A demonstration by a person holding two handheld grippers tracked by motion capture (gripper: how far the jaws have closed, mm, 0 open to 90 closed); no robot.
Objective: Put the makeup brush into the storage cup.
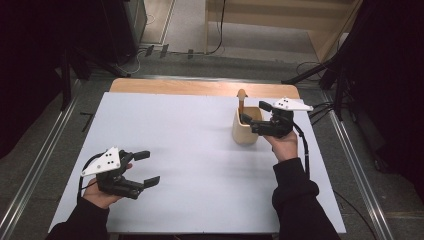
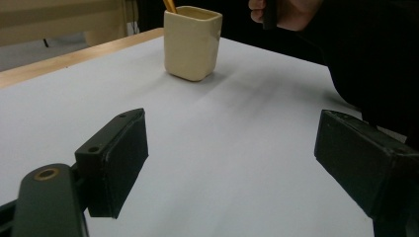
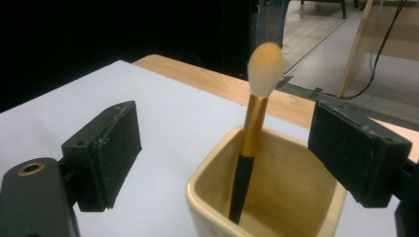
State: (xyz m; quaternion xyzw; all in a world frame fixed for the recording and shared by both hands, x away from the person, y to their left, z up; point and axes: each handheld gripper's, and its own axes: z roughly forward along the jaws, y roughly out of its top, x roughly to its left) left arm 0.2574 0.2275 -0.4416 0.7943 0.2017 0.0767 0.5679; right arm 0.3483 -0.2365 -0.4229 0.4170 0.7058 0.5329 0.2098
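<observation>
On the bench (image 1: 200,150): white sheet over a wooden top whose bare wood shows along the far edge; apart from the cup at the right far part, nothing else lies on it.
Cup (image 1: 246,127): cream, square-sided with rounded corners, standing upright; the left gripper view shows it (image 2: 191,42) well apart from that gripper, the right gripper view shows its rim (image 3: 217,163) just below the jaws.
Left gripper (image 1: 146,168): held low at the near left corner of the bench, jaws spread wide with bare white sheet between them, holding nothing, well apart from the cup.
Right gripper (image 1: 254,118): held at the cup's right side, jaws spread over the cup's mouth; in its own view one jaw stands to each side of the brush and neither touches it.
Brush (image 3: 253,129): a make-up brush with black handle, gold ferrule and pale bristle head; it stands in the cup, handle down, leaning against the inner wall, head well above the rim. From above its head (image 1: 242,94) pokes out past the far edge of the cup.
Done, by my reading: the brush is in the cup and free of any grip, so the placing looks finished.
Left, by my reading: only drawing the right gripper clear without knocking the brush or tipping the cup; if the work is instead to take the brush out, the pinch is not yet made.
</observation>
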